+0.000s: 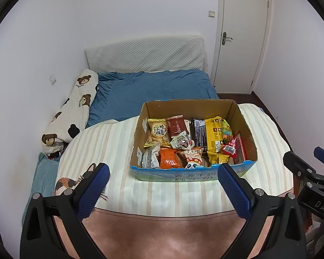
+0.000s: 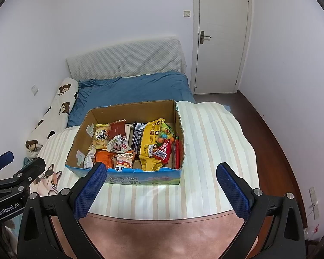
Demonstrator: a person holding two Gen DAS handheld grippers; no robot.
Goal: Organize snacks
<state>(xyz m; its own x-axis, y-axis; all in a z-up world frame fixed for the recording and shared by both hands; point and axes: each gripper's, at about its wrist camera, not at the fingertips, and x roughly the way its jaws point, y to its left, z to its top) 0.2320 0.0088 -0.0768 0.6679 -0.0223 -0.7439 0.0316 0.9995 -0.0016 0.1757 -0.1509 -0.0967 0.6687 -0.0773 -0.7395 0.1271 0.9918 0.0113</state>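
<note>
An open cardboard box (image 1: 244,118) with a blue printed front stands on a striped cloth on the bed; it also shows in the right wrist view (image 2: 82,127). It holds several snack packs: a yellow pack (image 1: 213,136), an orange pack (image 1: 168,158), a red pack (image 1: 231,149), a black pack (image 1: 197,132) and a panda pack (image 1: 192,165). My left gripper (image 1: 164,186) is open and empty, just in front of the box. My right gripper (image 2: 162,185) is open and empty, at the box's front right corner.
The striped cloth (image 2: 216,140) covers the near part of the bed. A blue sheet (image 1: 151,90), a bear-print pillow (image 1: 73,112) and a white headboard cushion (image 1: 144,54) lie behind. A cat-print item (image 2: 47,179) lies at the left. A white door (image 2: 222,36) stands at the right.
</note>
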